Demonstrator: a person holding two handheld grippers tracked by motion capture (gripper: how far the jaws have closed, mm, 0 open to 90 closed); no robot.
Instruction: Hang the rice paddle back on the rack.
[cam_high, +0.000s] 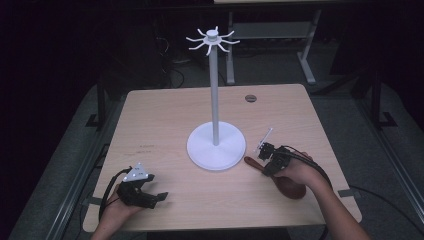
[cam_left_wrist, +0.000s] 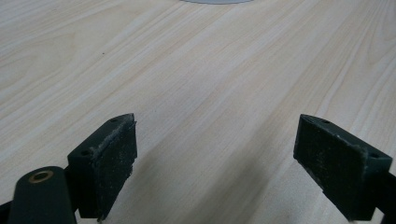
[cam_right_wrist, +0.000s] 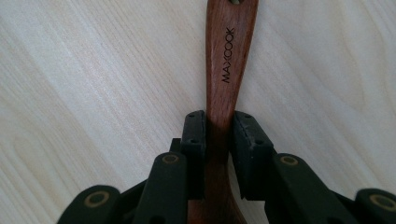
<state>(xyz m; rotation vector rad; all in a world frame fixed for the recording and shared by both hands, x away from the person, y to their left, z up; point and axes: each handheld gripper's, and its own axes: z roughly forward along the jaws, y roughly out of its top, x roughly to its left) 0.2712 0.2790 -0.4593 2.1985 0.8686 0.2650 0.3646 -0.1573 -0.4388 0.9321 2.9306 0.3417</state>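
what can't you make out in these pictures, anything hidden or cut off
- Wooden spoon: in the right gripper view its handle tip runs off the top edge. The right gripper, shut on the handle, covers the lower part. In the high view the hand partly hides the bowl.
- White stand: in the left gripper view the top edge cuts off all but a sliver of its base.
- Dark round mark on the table: too small to identify.

I saw bare table (cam_high: 165, 120) left of the white stand (cam_high: 216, 145). Its pole blocked the middle; the spoon (cam_high: 290, 186) lay right.
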